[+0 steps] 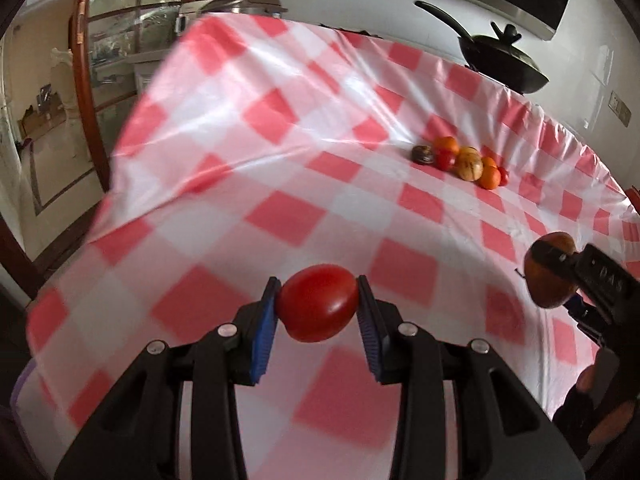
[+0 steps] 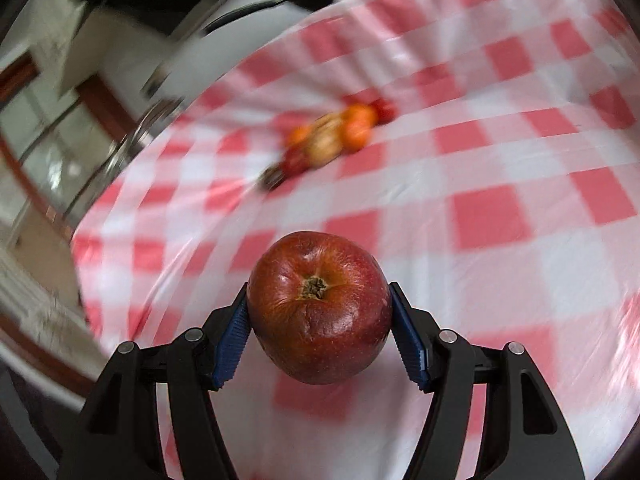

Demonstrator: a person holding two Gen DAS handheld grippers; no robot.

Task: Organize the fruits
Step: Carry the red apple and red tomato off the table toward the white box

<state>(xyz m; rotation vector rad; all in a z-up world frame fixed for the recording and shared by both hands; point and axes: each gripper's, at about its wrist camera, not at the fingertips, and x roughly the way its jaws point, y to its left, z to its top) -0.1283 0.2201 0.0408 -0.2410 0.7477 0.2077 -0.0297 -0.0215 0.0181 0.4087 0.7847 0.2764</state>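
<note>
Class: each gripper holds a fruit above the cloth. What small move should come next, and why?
Probably carry both toward the fruit row and set them beside it: the left gripper clamps a tomato, the right gripper an apple, both off the cloth.

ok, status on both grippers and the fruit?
Left gripper shut on tomato. Right gripper shut on apple. Fruit pile ahead on checked cloth; nothing in the way.

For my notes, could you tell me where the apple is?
The apple sits clamped in the right gripper above the checked tablecloth, short of the fruit cluster.
</note>
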